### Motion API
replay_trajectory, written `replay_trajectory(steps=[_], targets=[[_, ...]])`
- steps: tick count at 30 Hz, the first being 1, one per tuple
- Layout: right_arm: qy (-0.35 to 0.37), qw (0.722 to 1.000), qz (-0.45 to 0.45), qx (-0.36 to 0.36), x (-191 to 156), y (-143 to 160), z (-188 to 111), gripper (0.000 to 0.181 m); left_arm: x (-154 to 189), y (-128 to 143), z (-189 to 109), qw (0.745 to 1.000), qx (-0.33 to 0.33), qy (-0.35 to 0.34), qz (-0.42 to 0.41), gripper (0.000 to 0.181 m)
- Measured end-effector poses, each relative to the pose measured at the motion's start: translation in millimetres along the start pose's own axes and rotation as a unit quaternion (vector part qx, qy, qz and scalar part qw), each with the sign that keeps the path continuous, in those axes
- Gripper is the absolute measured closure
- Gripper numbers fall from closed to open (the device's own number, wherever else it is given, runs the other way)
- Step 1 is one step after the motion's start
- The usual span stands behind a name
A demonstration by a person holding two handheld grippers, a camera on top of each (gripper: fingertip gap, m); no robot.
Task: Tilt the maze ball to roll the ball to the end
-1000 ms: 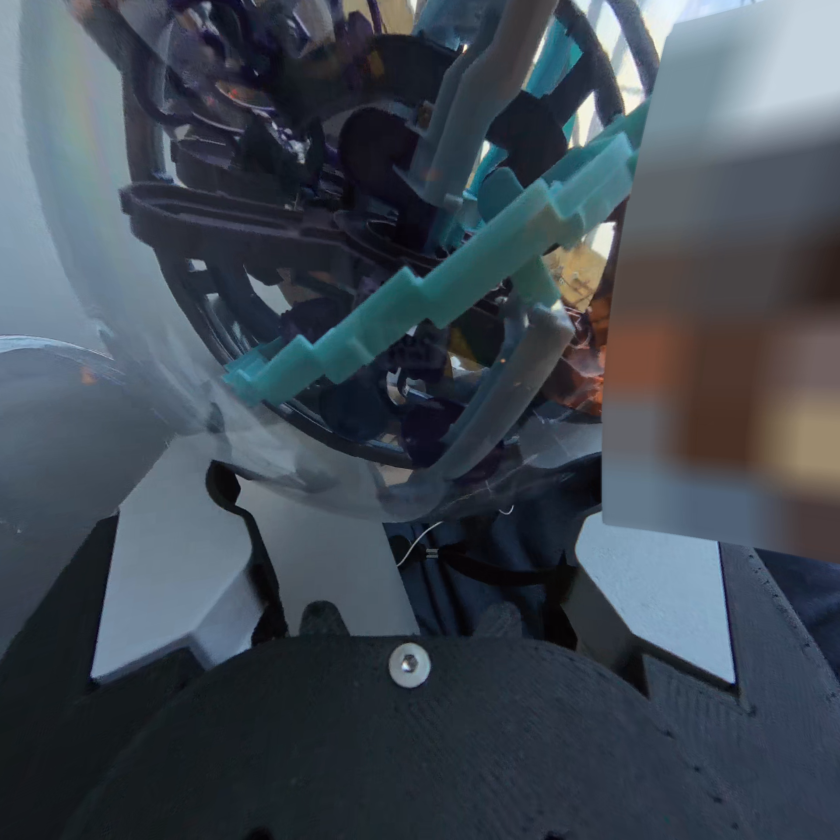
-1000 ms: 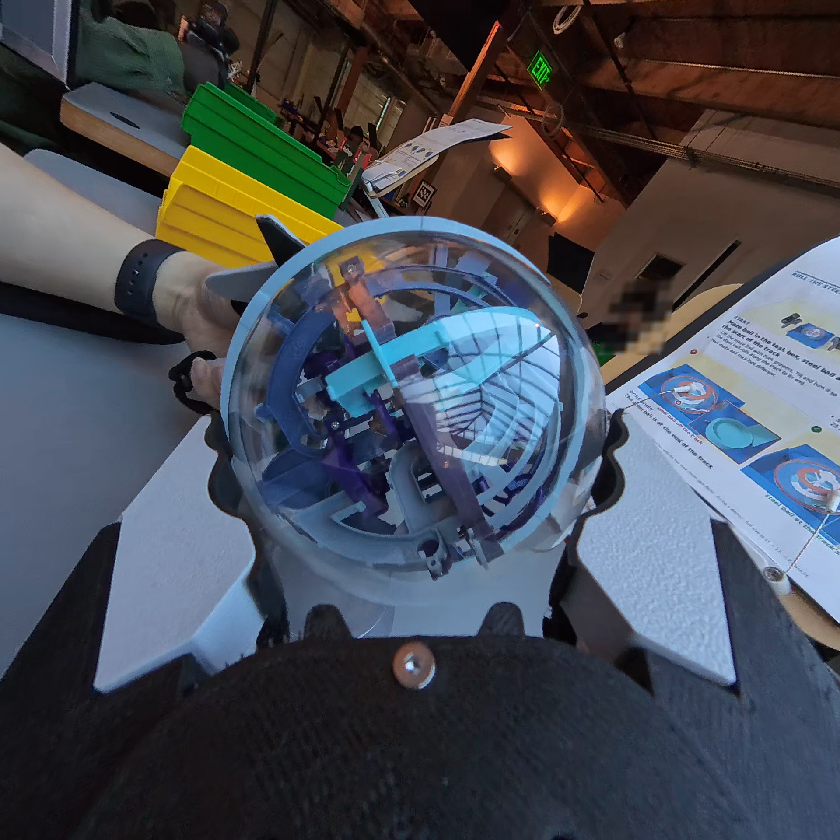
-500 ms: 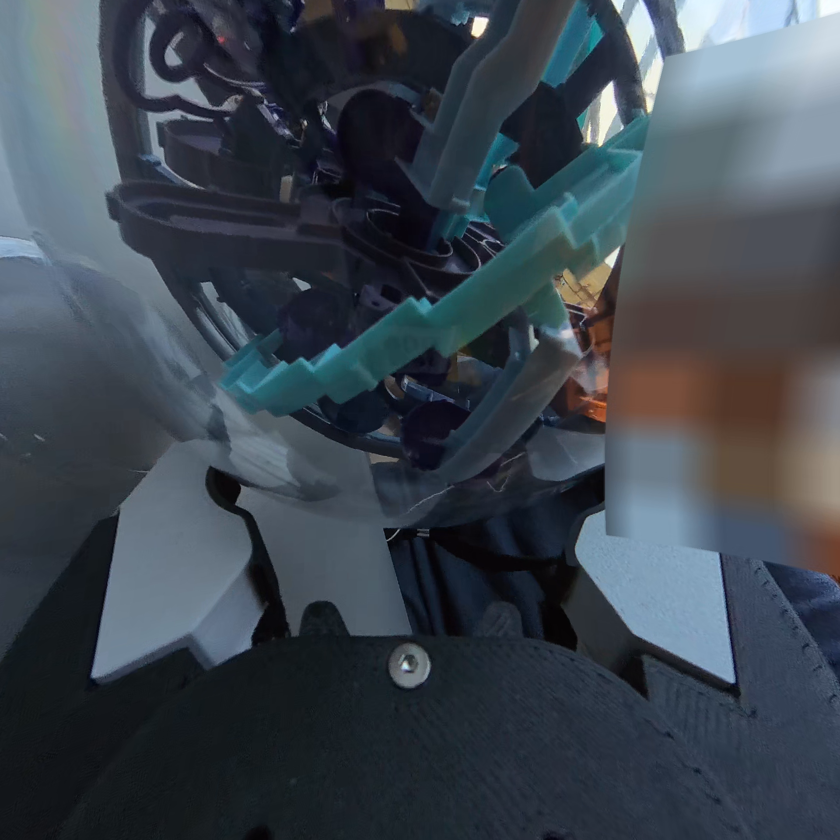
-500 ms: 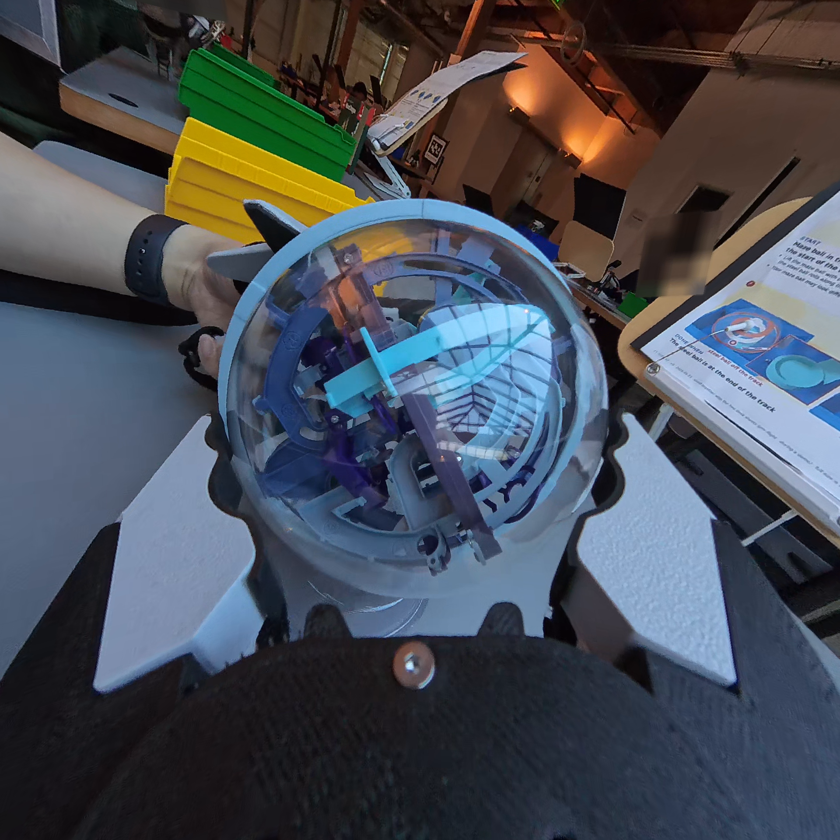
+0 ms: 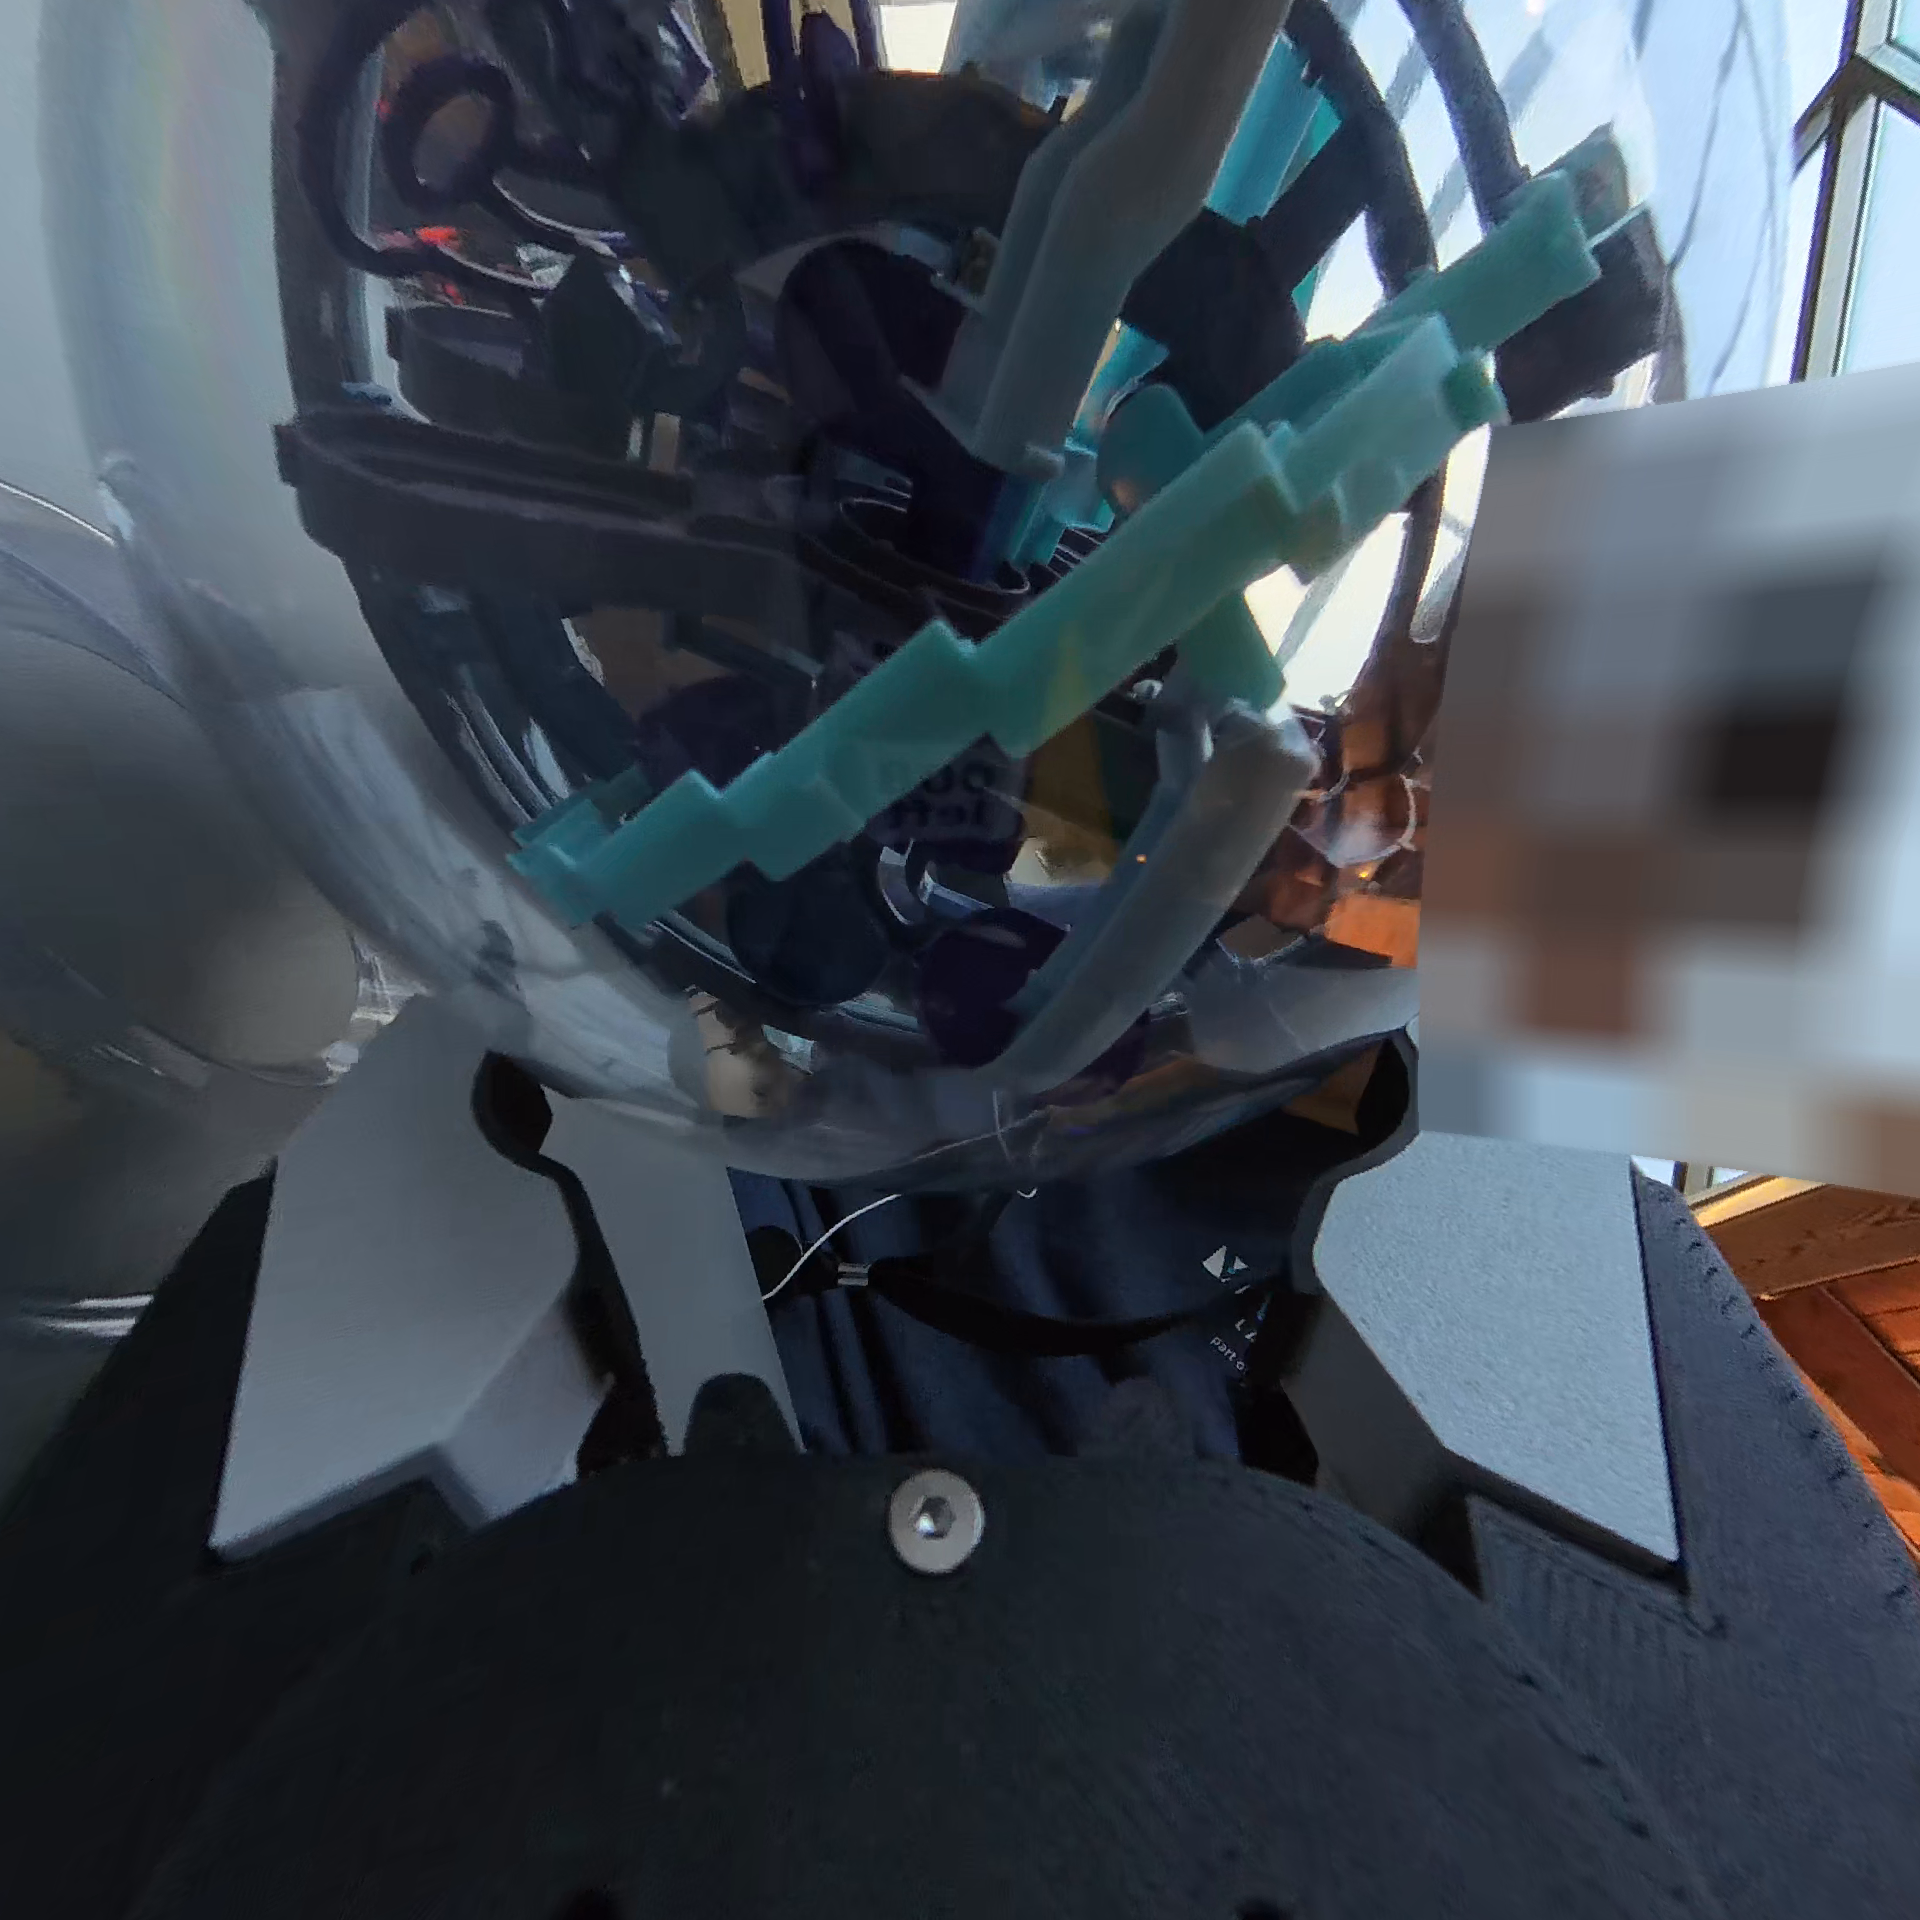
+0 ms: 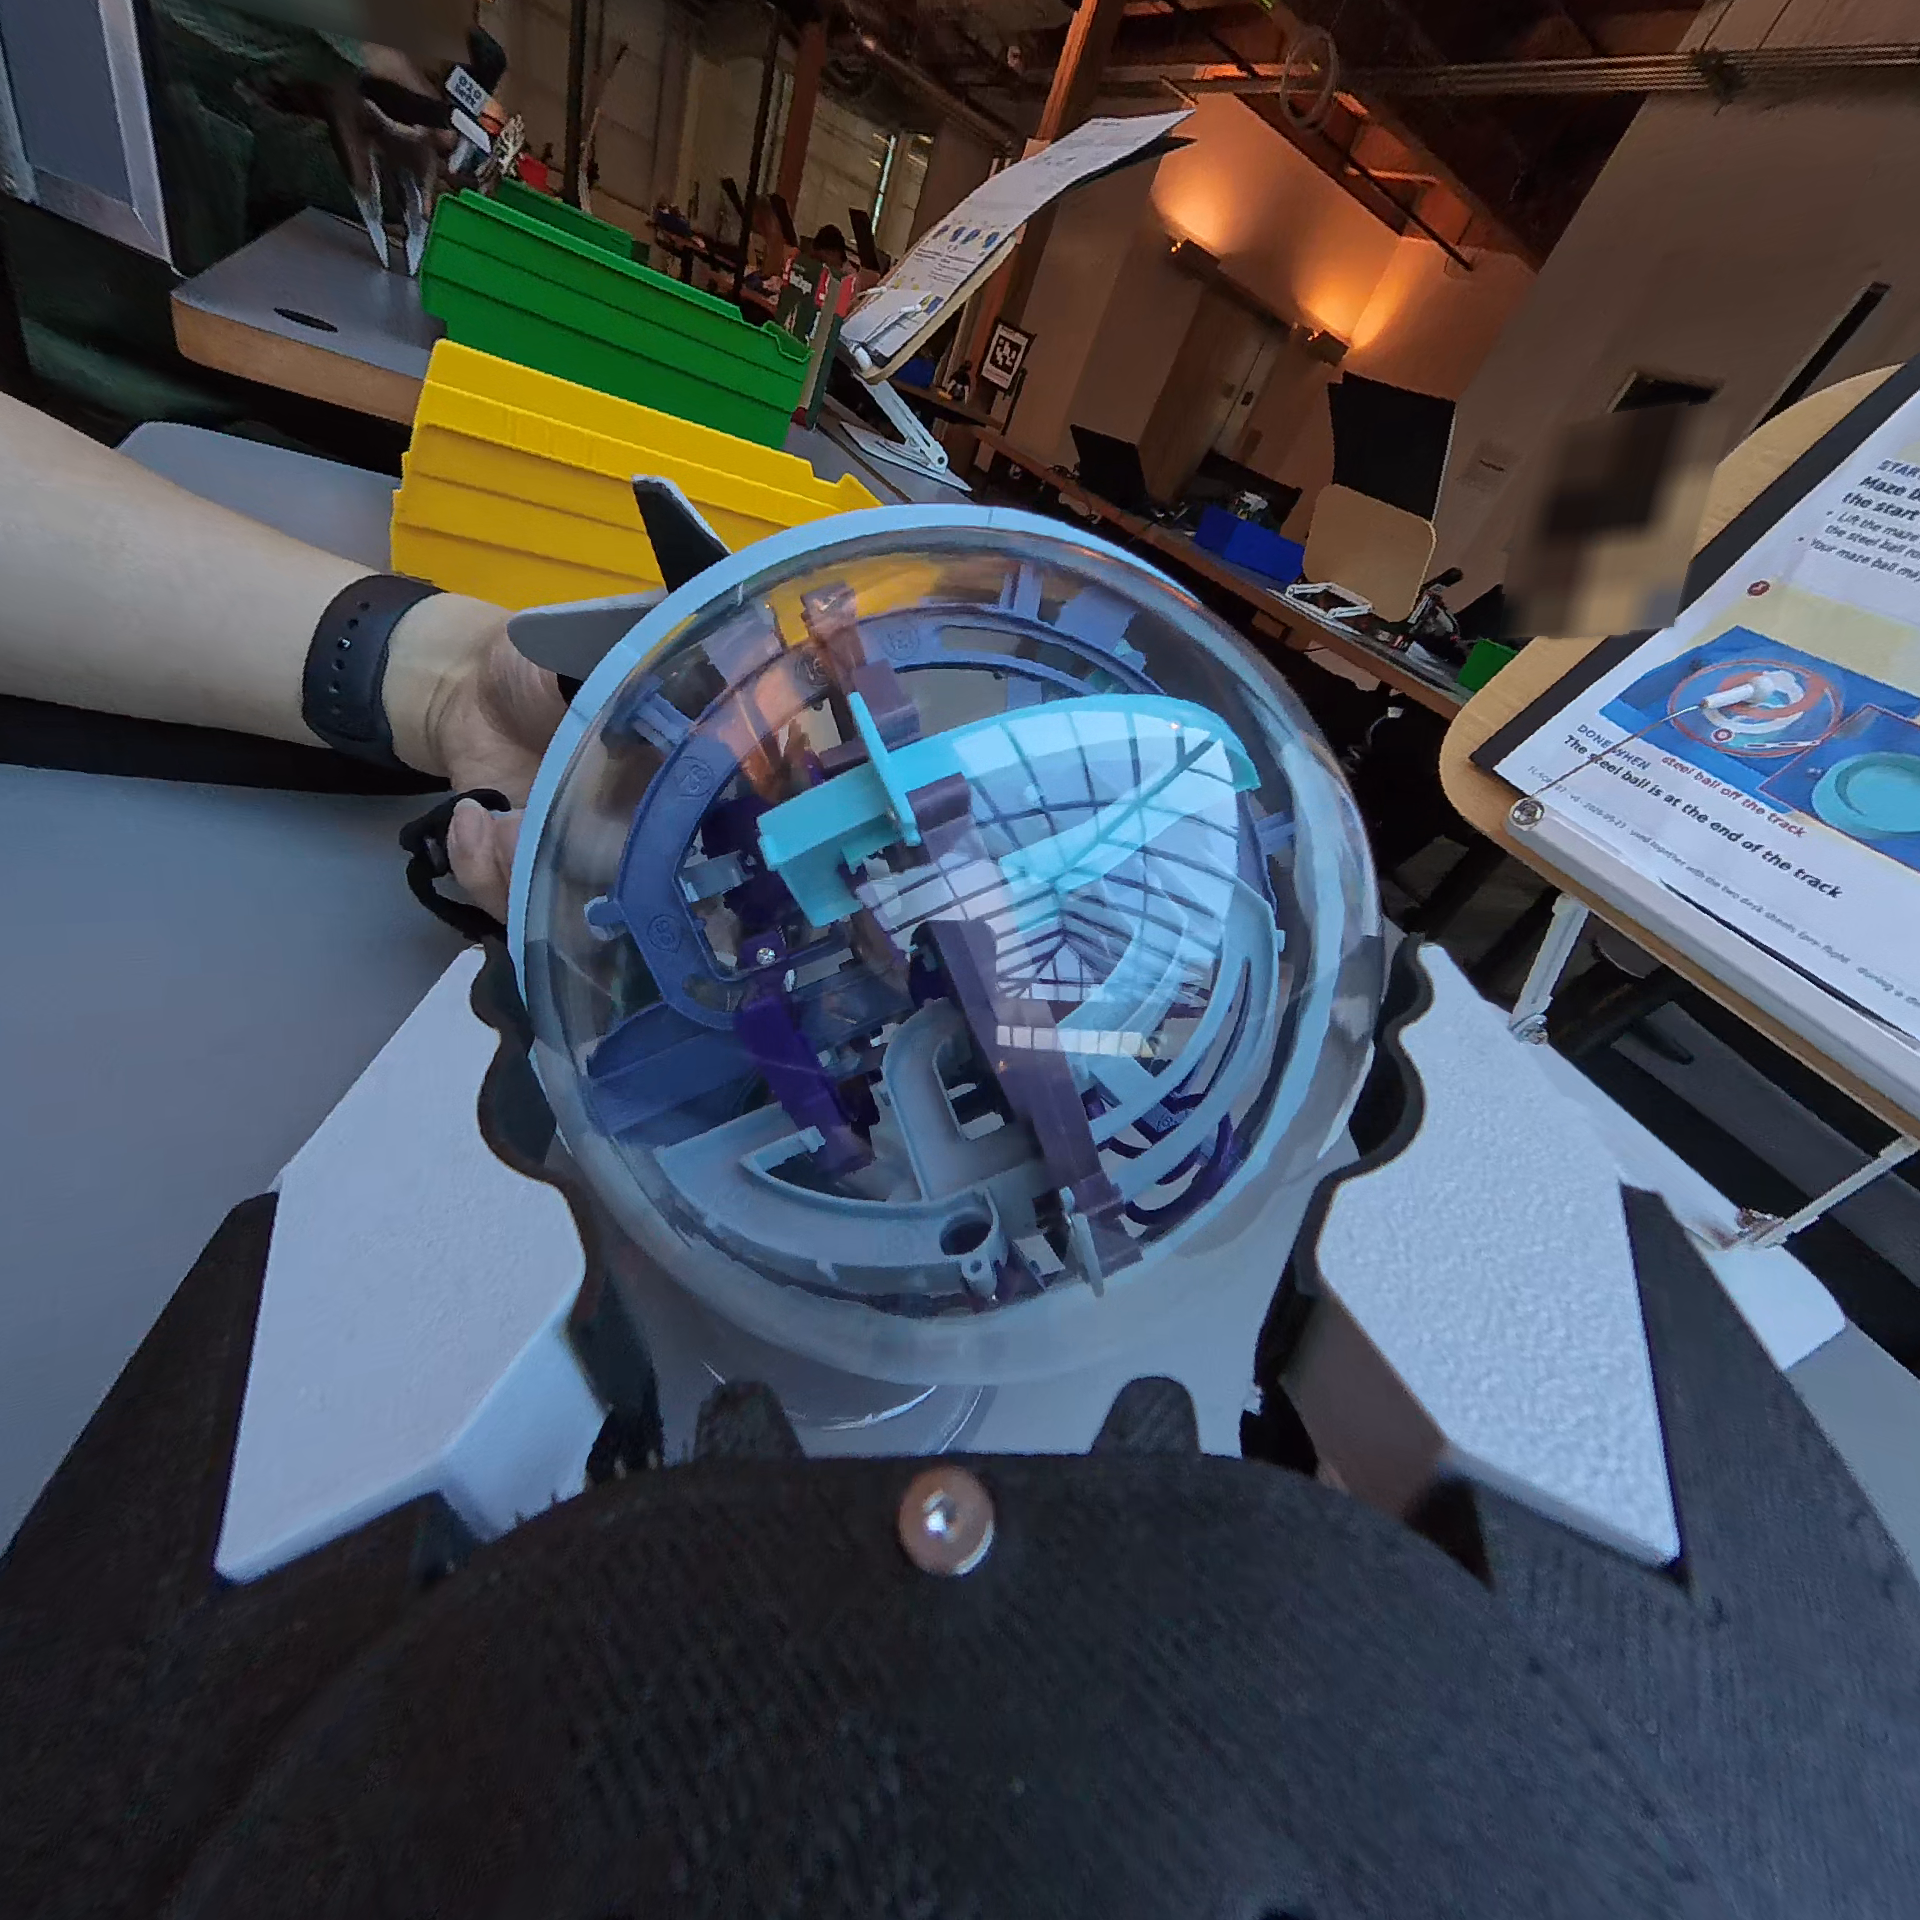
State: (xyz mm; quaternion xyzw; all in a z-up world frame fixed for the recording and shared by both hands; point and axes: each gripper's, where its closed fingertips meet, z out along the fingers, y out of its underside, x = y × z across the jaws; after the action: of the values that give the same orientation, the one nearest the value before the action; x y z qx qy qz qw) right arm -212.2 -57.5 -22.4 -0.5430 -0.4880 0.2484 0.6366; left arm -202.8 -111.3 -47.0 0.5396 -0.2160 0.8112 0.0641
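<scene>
Maze ball (image 6: 940,956) sits between the right gripper (image 6: 940,1039) fingers, both white pads (image 6: 436,1247) pinching its clear shell. Left gripper (image 5: 935,1060) fingers are spread around the sphere's lower curve; contact probably, too blurred to confirm. Upper sphere cut off in the left wrist view. Steel ball not made out. Since earlier, the teal stepped track (image 5: 1039,665) sits higher and the instruction sheet (image 6: 1745,748) has slid rightward.
</scene>
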Motion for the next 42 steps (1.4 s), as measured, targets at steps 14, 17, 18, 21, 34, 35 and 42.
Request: replay_trajectory(steps=[14,17,18,21,34,35,42], targets=[[-0.026,0.997,0.059,-0.032,-1,7,-5,0.024,1,6,8,0.997,0.004,0.03,-0.067,0.023],[-0.026,0.998,0.055,-0.034,-3,6,-6,0.024,2,8,9,0.997,0.0,0.034,-0.067,0.024],[-0.026,0.998,0.054,-0.034,-4,6,-6,0.024,2,9,10,0.997,-0.002,0.036,-0.067,0.023],[-0.025,0.998,0.051,-0.035,-5,5,-6,0.024,3,11,11,0.997,-0.003,0.041,-0.066,0.024],[-0.026,0.998,0.035,-0.046,-11,10,-6,0.024,-1,18,9,0.997,-0.011,0.039,-0.06,0.025],[-0.027,0.998,0.036,-0.047,-11,11,-6,0.024,-1,19,9,0.997,-0.01,0.039,-0.062,0.025],[-0.033,0.997,0.029,-0.062,-15,19,-5,0.025,-3,24,9,0.996,-0.013,0.043,-0.08,0.028]])
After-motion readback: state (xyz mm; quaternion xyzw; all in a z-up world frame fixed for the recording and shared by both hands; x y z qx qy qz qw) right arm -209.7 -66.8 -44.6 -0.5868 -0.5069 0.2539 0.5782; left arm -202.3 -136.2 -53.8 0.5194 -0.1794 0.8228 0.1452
